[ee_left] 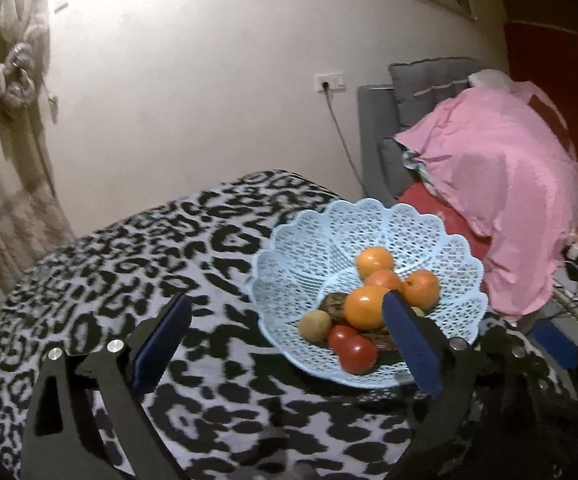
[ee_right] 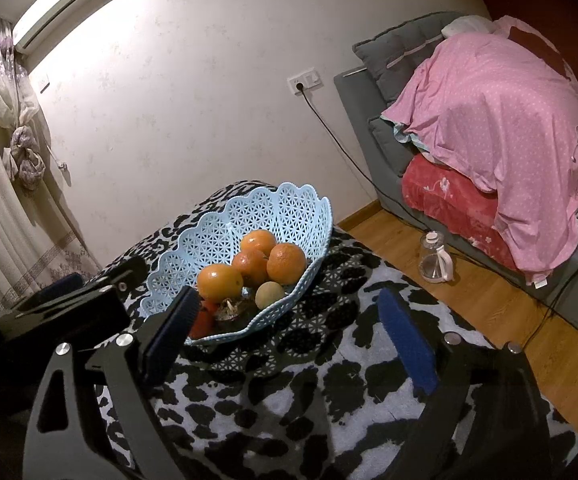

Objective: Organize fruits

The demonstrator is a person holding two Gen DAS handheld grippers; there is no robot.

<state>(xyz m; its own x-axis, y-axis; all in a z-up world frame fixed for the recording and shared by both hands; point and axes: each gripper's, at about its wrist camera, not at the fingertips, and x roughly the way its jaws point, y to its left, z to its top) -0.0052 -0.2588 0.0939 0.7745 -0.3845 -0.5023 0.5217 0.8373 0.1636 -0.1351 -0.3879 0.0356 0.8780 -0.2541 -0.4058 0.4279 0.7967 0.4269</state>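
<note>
Light-blue lattice fruit basket (ee_left: 441, 248) standing on a bench covered by a black-and-white leopard-print cloth (ee_left: 137, 264), toward the cloth's far right part as seen from the left wrist. The basket holds four oranges (ee_left: 365, 306) grouped together, two red fruits (ee_left: 355, 350) touching each other at the near rim, one small yellow-green fruit (ee_left: 313, 325) beside them, and a dark brown item (ee_left: 335, 302) partly hidden under the oranges, its kind not discernible. Left gripper (ee_left: 289, 344): fingers spread wide apart and holding nothing; the right-hand blue pad (ee_left: 411, 344) overlaps the basket's near edge in the view, though contact cannot be judged. Right gripper (ee_right: 289, 336): fingers likewise wide apart and empty, poised above the cloth just in front of the basket (ee_right: 289, 208), with the left-hand pad (ee_right: 171, 340) overlapping the basket's near rim in the view. From the right wrist, the oranges (ee_right: 253, 264) sit in the middle of the basket, and the left gripper's body shows at far left. Background: grey sofa (ee_right: 373, 92) draped with a pink blanket (ee_right: 497, 128), a clear jug (ee_right: 435, 258) on the wooden floor (ee_right: 489, 300), a wall socket (ee_right: 305, 80) with a cable, and a tied curtain (ee_right: 21, 156).
</note>
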